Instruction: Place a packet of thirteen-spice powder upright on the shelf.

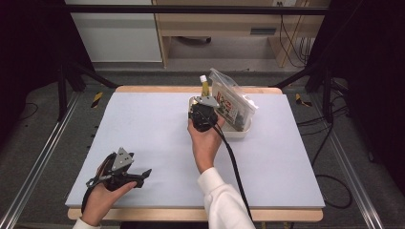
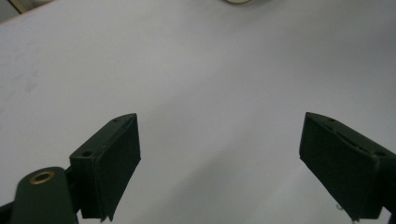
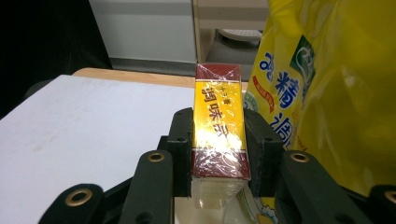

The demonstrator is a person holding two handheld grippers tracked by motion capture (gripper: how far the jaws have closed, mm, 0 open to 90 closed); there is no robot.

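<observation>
My right gripper (image 3: 219,140) is shut on a narrow red and yellow box (image 3: 219,126) wrapped in clear film, held upright between the jaws. In the high view that gripper (image 1: 203,110) sits at the left end of a white tub (image 1: 239,133) at the table's far middle, and the box's yellow end (image 1: 205,88) pokes out beyond it. A yellow printed bag (image 3: 327,84) stands right beside the box. My left gripper (image 1: 144,177) rests low at the front left, and its jaws (image 2: 219,149) stand wide open over bare mat with nothing between them.
A clear packet with printed contents (image 1: 234,102) leans in the white tub. The pale grey mat (image 1: 143,129) covers the wooden table. Black frame posts and cables flank both sides. A wooden desk stands beyond the far edge.
</observation>
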